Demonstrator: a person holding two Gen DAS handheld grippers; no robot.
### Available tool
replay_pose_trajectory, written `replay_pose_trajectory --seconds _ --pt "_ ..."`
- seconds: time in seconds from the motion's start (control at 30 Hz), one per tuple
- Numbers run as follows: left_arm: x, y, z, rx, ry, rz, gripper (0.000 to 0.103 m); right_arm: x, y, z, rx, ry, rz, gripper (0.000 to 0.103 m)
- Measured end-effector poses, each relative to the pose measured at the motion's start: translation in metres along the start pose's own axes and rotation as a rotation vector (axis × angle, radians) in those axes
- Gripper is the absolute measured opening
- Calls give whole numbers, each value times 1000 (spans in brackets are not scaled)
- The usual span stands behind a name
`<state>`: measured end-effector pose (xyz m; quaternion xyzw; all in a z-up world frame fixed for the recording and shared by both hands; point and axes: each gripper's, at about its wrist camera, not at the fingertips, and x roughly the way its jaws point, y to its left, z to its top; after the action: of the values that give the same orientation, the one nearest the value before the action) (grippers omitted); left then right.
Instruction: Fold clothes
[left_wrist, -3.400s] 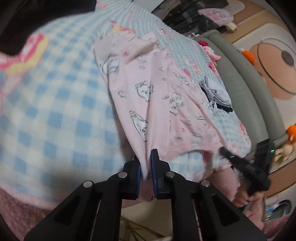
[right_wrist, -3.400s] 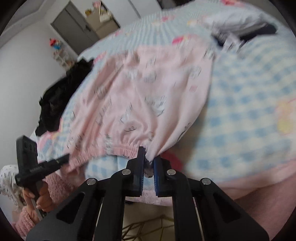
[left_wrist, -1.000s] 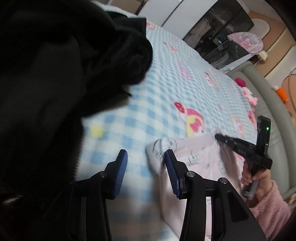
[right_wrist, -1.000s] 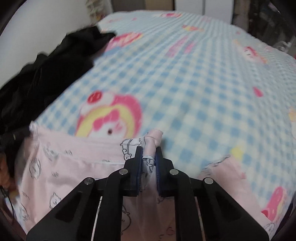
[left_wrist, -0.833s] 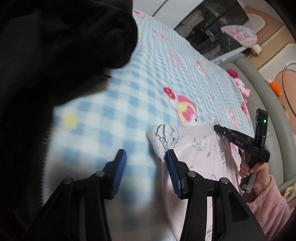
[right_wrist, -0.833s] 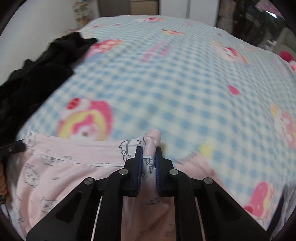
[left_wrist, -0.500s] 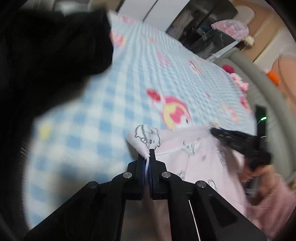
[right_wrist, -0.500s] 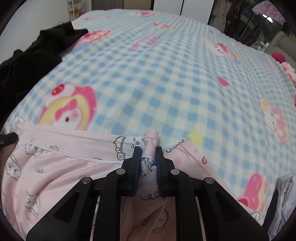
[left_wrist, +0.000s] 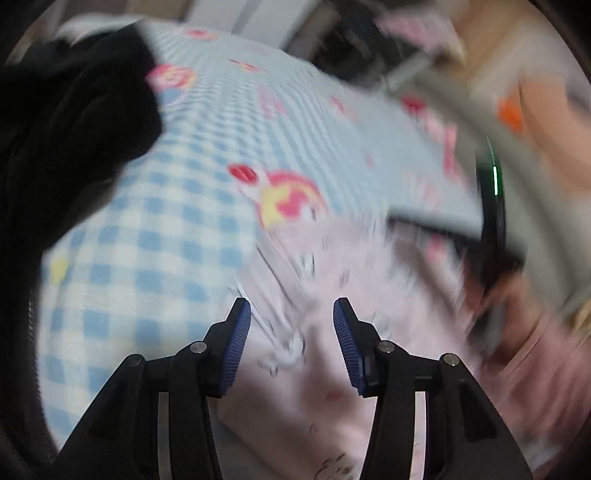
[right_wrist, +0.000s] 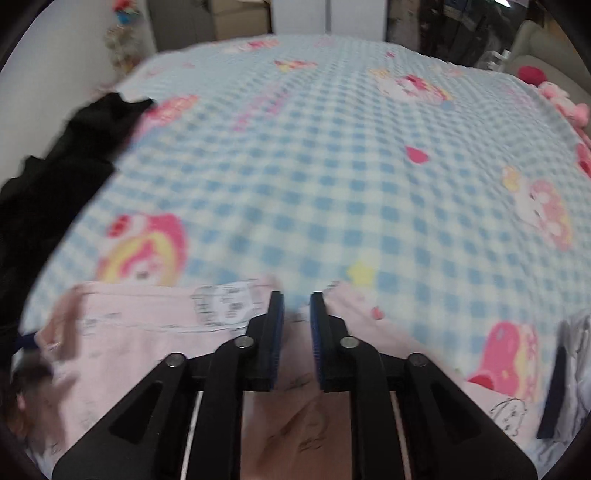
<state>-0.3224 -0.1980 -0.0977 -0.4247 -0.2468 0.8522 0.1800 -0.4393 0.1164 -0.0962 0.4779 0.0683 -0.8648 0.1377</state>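
The pink garment (right_wrist: 147, 332) lies flat along the lower edge of the frame on the bed's blue checked blanket (right_wrist: 332, 184). The left gripper (left_wrist: 291, 332) has just spread its fingers above the cloth, gripping nothing. The right gripper (right_wrist: 296, 325) has also just parted, fingers slightly apart, cloth released. A black garment (left_wrist: 66, 129) sits upper left.

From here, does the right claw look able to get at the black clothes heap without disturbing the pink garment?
Probably not easily. The right claw, just opened, sits over the pink garment; the black clothes heap lies far left across it.
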Motion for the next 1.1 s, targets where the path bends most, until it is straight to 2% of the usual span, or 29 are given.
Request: replay_pose_trajectory --seconds 0.07,0.13,0.2,0.3,0.37,0.4,0.43,0.47,0.53,0.57,0.7,0.8,0.83,0.87,0.9,0.93,0.97,1.03,1.07,1.1 --pt "-1 4 1 11 -31 53 40 -1 12 0 -48 -3 27 26" --pt "3 0 1 83 -3 71 36 6 22 1 -87 6 28 26" --pt "7 -10 -2 159 37 51 36 12 27 1 -92 24 51 28" --pt "13 -28 -12 271 70 19 36 23 27 -6 -72 59 65 39" --pt "28 -29 -15 278 99 87 36 29 26 -11 -56 78 91 42" --pt "36 -29 -16 278 115 124 31 32 26 -11 -49 87 106 44" --pt "41 -24 -15 251 119 154 10 34 25 -12 -45 93 120 44" --pt "44 -19 -14 217 120 181 6 36 25 -12 -43 97 132 44" --pt "30 -12 -6 155 59 177 5 37 23 -11 -32 100 152 29" --pt "20 -10 0 128 23 177 5 36 22 -9 -28 95 152 4" --pt "-15 6 23 35 -67 168 4 20 30 4 -73 39 147 1" --pt "-13 16 32 37 -43 168 5 25 35 7 -104 51 127 2" --pt "-8 20 31 23 -27 147 5 27 35 7 -106 63 128 5" --pt "-4 24 29 16 -20 139 5 30 35 6 -109 76 130 23" --pt "1 28 27 10 -15 135 6 32 34 5 -112 89 131 51" --pt "7 32 25 2 4 133 8 35 34 5 -114 102 133 62" --pt "12 33 22 -2 21 140 11 37 34 3 -124 108 127 68" --pt "19 35 18 -6 42 157 11 41 33 0 -119 113 136 67" --pt "21 36 16 -7 46 163 11 43 31 0 -101 115 157 55" --pt "22 36 15 -8 50 169 11 44 32 0 -92 122 188 24"
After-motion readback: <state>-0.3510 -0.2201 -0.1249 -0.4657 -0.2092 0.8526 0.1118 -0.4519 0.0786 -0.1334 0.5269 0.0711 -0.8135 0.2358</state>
